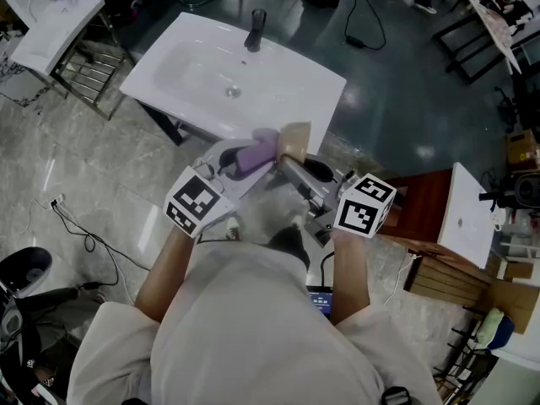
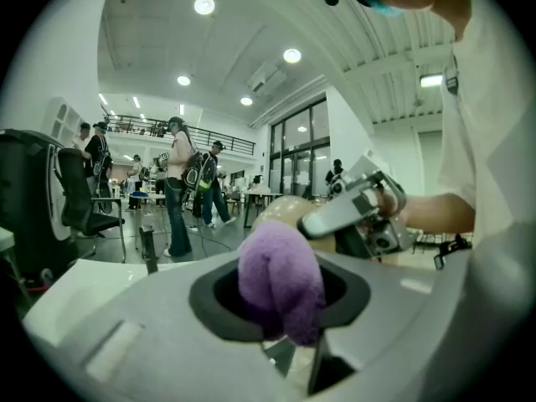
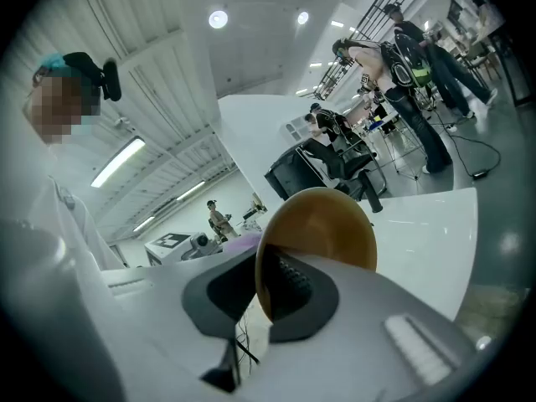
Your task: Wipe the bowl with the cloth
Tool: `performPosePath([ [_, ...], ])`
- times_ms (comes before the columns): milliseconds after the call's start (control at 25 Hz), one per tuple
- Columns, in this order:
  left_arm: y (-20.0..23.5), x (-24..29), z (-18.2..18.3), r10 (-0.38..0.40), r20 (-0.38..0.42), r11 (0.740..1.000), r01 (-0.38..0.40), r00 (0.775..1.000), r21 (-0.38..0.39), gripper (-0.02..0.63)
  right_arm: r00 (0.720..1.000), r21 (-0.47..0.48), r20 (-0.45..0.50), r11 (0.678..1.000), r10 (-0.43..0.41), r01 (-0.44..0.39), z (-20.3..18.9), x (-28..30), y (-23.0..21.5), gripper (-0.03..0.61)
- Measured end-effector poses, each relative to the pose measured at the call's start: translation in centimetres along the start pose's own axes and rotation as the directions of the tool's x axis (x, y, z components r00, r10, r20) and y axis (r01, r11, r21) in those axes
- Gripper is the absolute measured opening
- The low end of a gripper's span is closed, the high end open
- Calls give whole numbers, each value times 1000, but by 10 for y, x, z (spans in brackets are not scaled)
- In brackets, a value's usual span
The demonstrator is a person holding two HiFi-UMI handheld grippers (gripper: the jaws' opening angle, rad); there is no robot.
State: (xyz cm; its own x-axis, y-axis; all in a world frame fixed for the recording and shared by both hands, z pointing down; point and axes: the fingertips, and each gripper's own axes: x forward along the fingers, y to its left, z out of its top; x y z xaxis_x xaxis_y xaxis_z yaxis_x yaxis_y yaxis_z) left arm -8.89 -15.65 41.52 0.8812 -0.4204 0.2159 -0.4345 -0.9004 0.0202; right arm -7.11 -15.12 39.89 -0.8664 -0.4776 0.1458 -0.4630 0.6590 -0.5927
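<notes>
In the head view my left gripper (image 1: 245,160) is shut on a bunched purple cloth (image 1: 253,153), held just in front of the white sink. The cloth rests against a tan bowl (image 1: 294,142), whose rim is clamped in my shut right gripper (image 1: 291,169). The left gripper view shows the cloth (image 2: 280,279) filling the jaws of the left gripper (image 2: 280,300), with the bowl (image 2: 280,212) and right gripper (image 2: 352,216) right behind it. From the right gripper (image 3: 264,287), the bowl (image 3: 322,224) stands on edge between the jaws, and the cloth (image 3: 243,241) peeks out at its left.
A white sink (image 1: 202,74) with a dark faucet (image 1: 256,28) lies just beyond the grippers. A second basin on a metal rack (image 1: 55,19) stands far left. A wooden cabinet with a white basin (image 1: 464,218) is at the right. Cables (image 1: 76,226) trail on the floor.
</notes>
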Motion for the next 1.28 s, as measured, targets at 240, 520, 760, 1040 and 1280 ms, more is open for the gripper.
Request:
performPosePath([
  [240, 11, -4, 12, 45, 45, 999, -45, 998, 7, 115, 999, 1, -33, 1000, 8, -8, -11, 4, 0, 14],
  [520, 23, 2, -6, 105, -17, 994, -105, 994, -2, 115, 999, -8, -37, 999, 39, -39, -11, 6, 11, 14],
  [760, 5, 5, -20, 21, -28, 998, -23, 999, -54, 115, 999, -27, -39, 999, -31, 30, -12, 3, -2, 14],
  [1040, 10, -8, -9, 45, -4, 999, -45, 999, -15, 117, 990, -80, -25, 988, -138, 135, -3, -8, -10, 14],
  [1280, 40, -22, 11, 154, 6, 985, -154, 988, 81, 117, 971, -154, 13, 959, -239, 238, 20, -20, -22, 14],
])
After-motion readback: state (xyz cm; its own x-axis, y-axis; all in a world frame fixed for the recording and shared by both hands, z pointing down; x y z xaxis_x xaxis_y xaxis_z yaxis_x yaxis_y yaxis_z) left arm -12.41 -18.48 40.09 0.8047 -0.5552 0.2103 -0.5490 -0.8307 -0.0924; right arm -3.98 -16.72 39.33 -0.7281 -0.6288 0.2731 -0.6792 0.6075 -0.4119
